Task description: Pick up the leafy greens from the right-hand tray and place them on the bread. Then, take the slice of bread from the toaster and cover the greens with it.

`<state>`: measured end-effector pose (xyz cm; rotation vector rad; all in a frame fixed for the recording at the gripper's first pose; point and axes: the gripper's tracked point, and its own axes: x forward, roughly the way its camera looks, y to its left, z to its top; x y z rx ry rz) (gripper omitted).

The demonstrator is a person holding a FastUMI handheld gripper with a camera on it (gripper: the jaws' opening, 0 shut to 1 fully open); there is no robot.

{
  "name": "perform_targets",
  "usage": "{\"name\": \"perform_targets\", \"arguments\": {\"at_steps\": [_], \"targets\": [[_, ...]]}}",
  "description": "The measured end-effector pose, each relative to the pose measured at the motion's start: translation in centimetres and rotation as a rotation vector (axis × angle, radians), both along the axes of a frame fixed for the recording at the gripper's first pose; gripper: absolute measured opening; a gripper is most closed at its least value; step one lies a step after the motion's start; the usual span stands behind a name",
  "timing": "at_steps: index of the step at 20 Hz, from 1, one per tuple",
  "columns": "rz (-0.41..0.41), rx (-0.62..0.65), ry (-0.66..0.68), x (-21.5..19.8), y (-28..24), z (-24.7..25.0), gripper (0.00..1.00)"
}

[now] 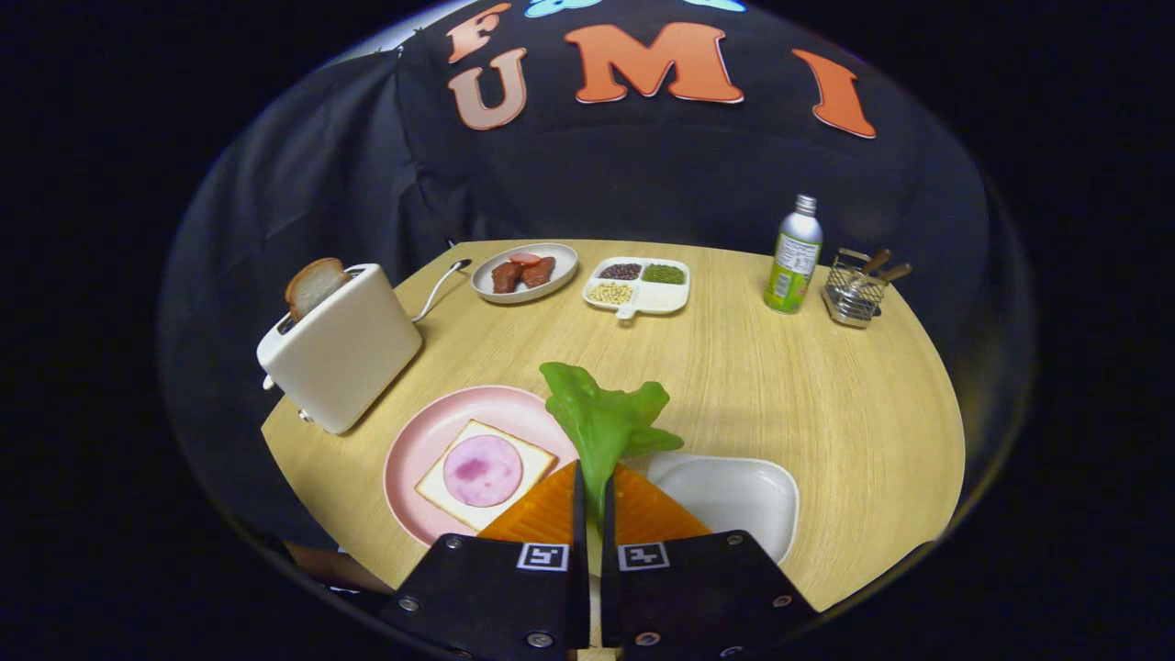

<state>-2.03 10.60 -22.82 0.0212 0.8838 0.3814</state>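
My gripper (593, 500) is pinched tight on the leafy greens (603, 424), both fingers pressing the stem end so the leaf stands up ahead of the tips and stays clear of the table (808, 386). White tray (734, 496) sits just right of the fingers, looks empty, though the near part is hidden behind them. Bread (485, 473) with a ham slice (483, 470) lies on the pink plate (431, 441), just left of the fingers. That's the drop target. Second slice (314, 285) is upright in the toaster (340, 347) beyond the plate, sticking out enough to grab later.
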Motion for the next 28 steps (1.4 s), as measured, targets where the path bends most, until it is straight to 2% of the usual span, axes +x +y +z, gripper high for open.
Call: {"name": "perform_targets", "arguments": {"at_steps": [10, 18, 20, 21, 24, 27, 28], "targets": [[0.123, 0.079, 0.074, -0.6, 6.9, -1.8, 0.05], [0.151, 0.093, 0.166, -1.4, 9.7, -4.7, 0.07], [0.158, 0.083, 0.18, -1.8, 10.0, -5.1, 0.11], [0.16, 0.079, 0.174, -1.7, 10.2, -5.0, 0.17], [0.16, 0.046, 0.136, -1.5, 9.8, -4.3, 0.28], [0.161, 0.022, 0.111, -1.6, 9.7, -3.3, 0.49], [0.157, 0.004, 0.097, -1.5, 9.5, -3.0, 0.53]]}}
